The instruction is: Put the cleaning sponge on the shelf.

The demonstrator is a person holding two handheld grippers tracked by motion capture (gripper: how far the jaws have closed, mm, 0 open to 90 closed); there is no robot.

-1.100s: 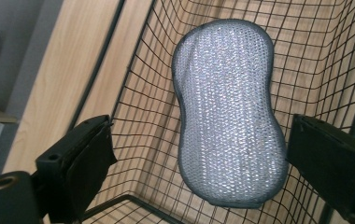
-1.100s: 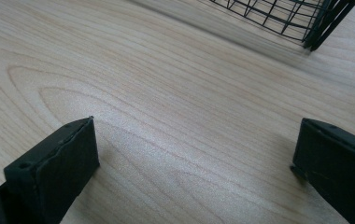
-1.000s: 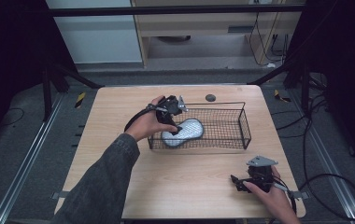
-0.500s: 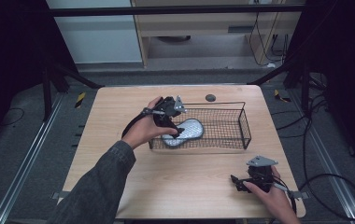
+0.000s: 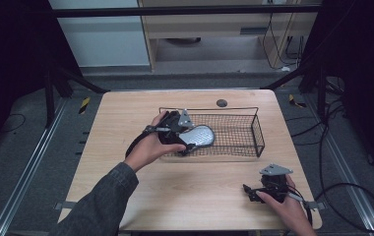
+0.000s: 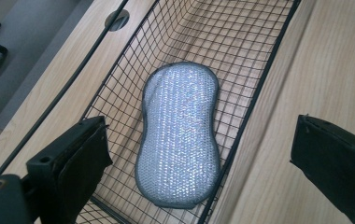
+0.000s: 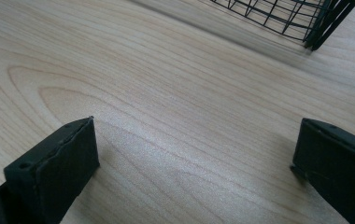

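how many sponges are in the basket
1. The sponge lies flat on the floor of the basket, at its left end, below the open left gripper. None seems hidden.

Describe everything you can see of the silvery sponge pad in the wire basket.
The silvery, peanut-shaped scrubbing pad has a glittery woven face and a darker grey stitched edge. It lies flat on the mesh floor of the black wire basket, at its left end, close beside the long side wall. The open left gripper hangs just above it, jaws spread wider than the pad, not touching it.
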